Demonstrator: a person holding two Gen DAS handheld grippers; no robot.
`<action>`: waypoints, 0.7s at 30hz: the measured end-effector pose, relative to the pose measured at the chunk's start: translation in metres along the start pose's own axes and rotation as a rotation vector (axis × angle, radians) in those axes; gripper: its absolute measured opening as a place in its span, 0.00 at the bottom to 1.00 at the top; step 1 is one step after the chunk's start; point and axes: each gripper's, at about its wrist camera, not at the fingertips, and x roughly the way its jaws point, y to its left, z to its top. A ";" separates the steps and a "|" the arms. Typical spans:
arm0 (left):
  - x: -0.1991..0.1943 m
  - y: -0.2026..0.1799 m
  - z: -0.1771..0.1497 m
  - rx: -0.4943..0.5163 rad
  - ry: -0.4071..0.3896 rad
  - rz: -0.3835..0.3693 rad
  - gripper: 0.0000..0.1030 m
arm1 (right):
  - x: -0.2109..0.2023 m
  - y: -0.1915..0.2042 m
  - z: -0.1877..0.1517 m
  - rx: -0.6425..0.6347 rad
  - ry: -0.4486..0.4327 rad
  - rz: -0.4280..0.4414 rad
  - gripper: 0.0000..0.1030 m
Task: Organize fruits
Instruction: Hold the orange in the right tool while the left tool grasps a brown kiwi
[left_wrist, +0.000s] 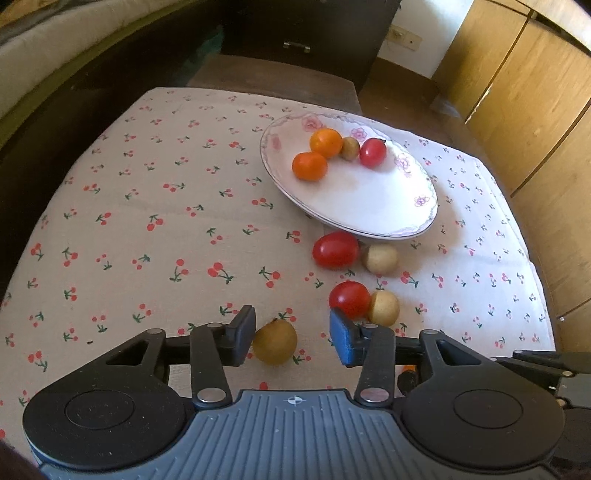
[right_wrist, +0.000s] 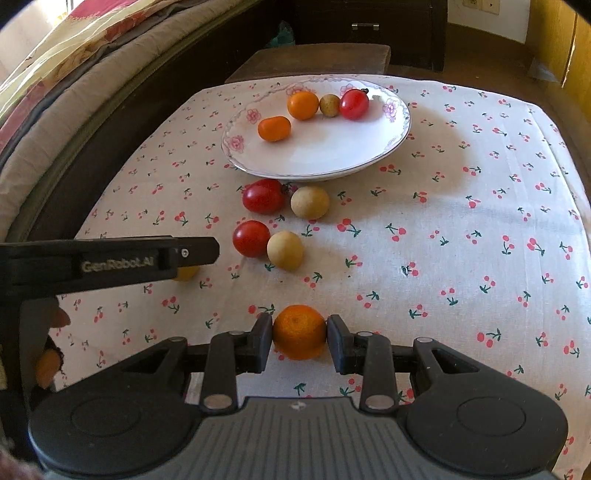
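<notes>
Orange mandarin (right_wrist: 300, 331) sits pinched between the pads of the right hand-held gripper (right_wrist: 300, 341), low over the counter (right_wrist: 461, 229), with the plate (right_wrist: 332, 155) straight ahead beyond it. The left hand-held gripper (left_wrist: 291, 338) is spread around a yellow-brown fruit (left_wrist: 275, 341), which touches its left pad only.

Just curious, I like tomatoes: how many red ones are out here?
3: one red tomato on the plate, two on the cloth before it, the nearer and the farther.
</notes>
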 end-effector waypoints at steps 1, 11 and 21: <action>-0.002 0.001 0.000 0.000 -0.003 0.001 0.52 | 0.000 0.000 -0.001 -0.001 0.000 -0.002 0.33; 0.004 0.000 -0.003 0.012 0.012 0.015 0.52 | 0.006 0.000 0.000 -0.009 0.011 -0.001 0.33; 0.008 -0.008 -0.011 0.073 0.023 0.050 0.38 | 0.006 0.004 -0.001 -0.039 0.009 -0.024 0.33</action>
